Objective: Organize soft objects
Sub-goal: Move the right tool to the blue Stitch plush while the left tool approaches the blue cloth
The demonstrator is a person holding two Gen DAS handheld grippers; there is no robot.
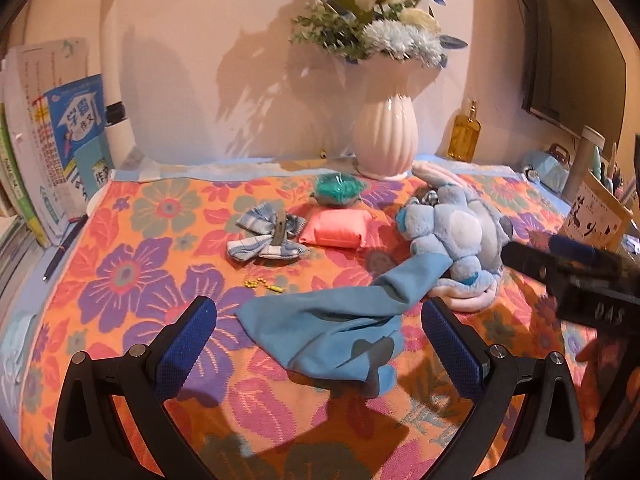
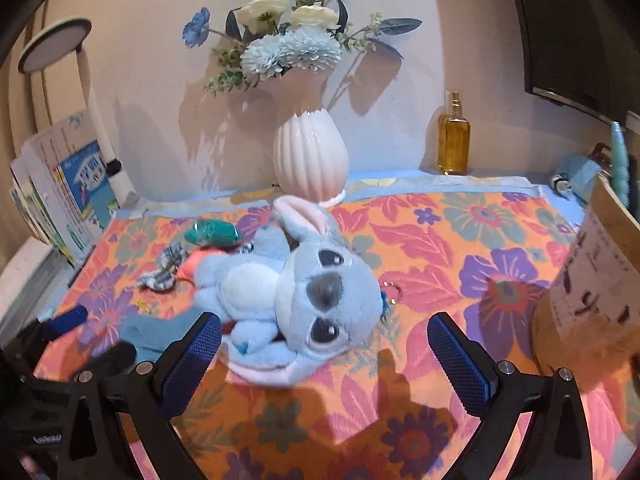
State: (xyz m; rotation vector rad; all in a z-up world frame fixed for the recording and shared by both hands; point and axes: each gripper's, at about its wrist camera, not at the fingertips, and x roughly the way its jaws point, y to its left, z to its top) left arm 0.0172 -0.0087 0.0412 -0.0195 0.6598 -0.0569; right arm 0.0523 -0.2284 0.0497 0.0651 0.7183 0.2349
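A crumpled blue cloth (image 1: 332, 328) lies on the floral tablecloth (image 1: 120, 280), between and just beyond my open left gripper (image 1: 320, 320). One corner of the cloth reaches the blue plush toy (image 1: 452, 240), which lies on its side. In the right wrist view the plush toy (image 2: 296, 296) lies face up, just beyond my open, empty right gripper (image 2: 324, 334). Farther back lie a pink pouch (image 1: 334, 229), a striped blue-and-white bow (image 1: 266, 236) and a teal mesh bundle (image 1: 338, 189). The right gripper shows at the right edge of the left wrist view (image 1: 576, 276).
A white ribbed vase (image 1: 385, 136) with flowers and an amber bottle (image 1: 464, 134) stand at the back wall. Books (image 1: 60, 148) lean at the left. A wooden box (image 2: 600, 272) stands at the right. A small yellow bead chain (image 1: 262, 283) lies on the cloth.
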